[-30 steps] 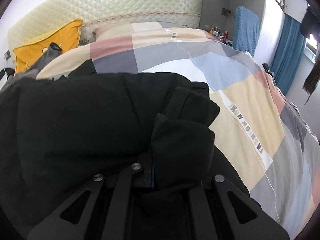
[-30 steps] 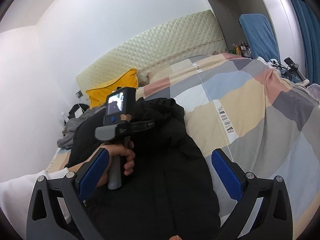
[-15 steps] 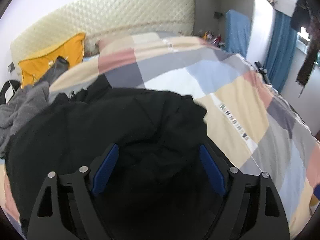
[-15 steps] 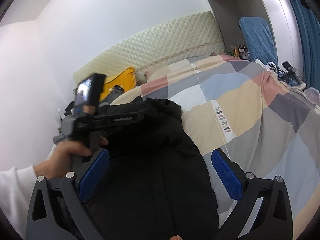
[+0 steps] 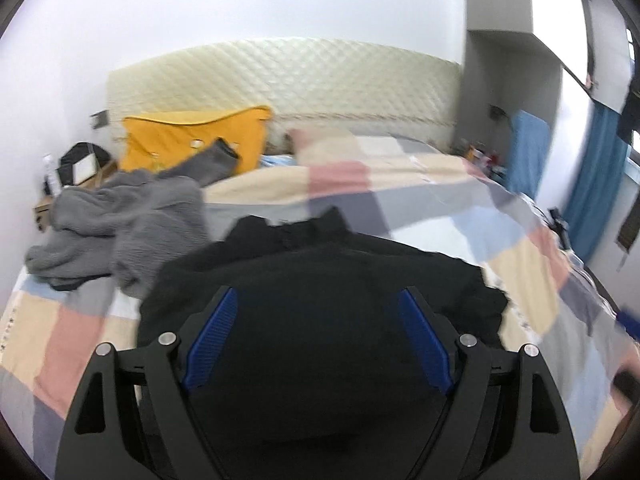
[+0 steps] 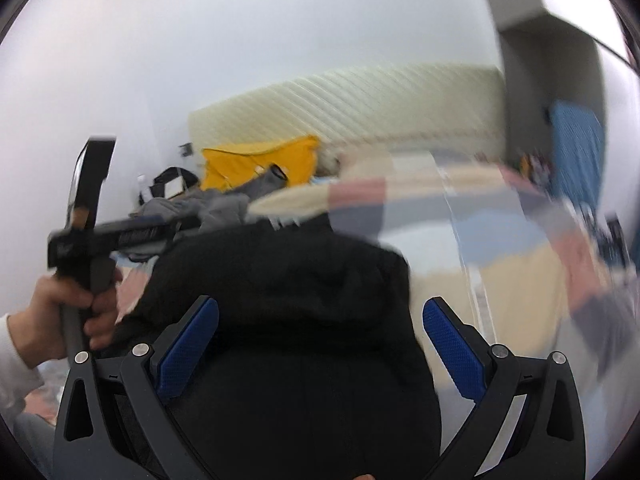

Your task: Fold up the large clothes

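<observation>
Right now my left gripper [image 5: 318, 338] hangs above the black jacket [image 5: 320, 280], its blue pads [image 5: 212, 338] spread wide with nothing pinched between them. The jacket lies bunched on the patchwork duvet [image 5: 500, 236], directly below and ahead of that gripper, its collar end pointing toward the quilted headboard [image 5: 288, 76]. Whether the pads brush the cloth I cannot tell, since black fabric fills the gap behind them.

My right gripper [image 6: 320, 344] is also spread wide and empty, and it looks down over the same jacket [image 6: 288, 280] from just beside the left one. In that view my left hand [image 6: 60, 312] grips the left tool's handle at the left edge, off the jacket's side.

Beyond the jacket, to its left, a crumpled grey garment [image 5: 120, 216] rests on the duvet, apart from the black one by a strip of bedding. A yellow pillow [image 5: 192, 136] leans against the headboard behind it. Both views are blurred.
</observation>
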Demonstrator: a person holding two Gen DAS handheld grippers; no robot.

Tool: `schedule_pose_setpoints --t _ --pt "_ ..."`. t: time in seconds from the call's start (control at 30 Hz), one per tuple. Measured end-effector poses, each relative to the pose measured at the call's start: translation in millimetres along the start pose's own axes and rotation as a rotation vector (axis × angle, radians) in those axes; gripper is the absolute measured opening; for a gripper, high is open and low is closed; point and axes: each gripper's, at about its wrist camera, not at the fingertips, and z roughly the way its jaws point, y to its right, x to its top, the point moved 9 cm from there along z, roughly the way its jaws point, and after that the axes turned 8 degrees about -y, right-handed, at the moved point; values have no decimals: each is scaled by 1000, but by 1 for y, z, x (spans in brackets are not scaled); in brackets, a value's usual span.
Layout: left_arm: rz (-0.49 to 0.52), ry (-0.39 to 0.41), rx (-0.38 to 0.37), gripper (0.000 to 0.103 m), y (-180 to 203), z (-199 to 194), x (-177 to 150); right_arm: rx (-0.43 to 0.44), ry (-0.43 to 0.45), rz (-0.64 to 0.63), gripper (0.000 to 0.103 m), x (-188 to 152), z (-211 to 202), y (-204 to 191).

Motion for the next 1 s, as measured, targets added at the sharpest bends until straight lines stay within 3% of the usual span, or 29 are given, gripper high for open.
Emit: schedule_pose_setpoints --t 0.1,0.17,0.27,0.43,0.53,0.6,0.7,1.0 --pt "-44 -1 15 83 -30 9 1 56 1 -40 103 30 30 -17" --pt "-63 -5 25 83 -45 20 -2 31 -34 -61 102 42 62 -23" --pt "-97 -27 9 83 -57 45 -9 65 -52 -37 101 52 109 -29" --pt "-90 -71 29 83 -68 95 -21 72 -116 -18 101 48 187 -32" --pt "-82 -74 38 83 -69 113 -27 34 -165 -43 101 32 223 -30" --pt "-61 -95 73 83 -68 130 -33 -44 -220 -70 101 16 247 -23" --pt "-32 -94 103 84 -67 144 -38 -74 -189 -80 103 6 254 -20" --pt "-50 -119 73 85 -73 174 -45 -71 -182 -90 103 -4 283 -12"
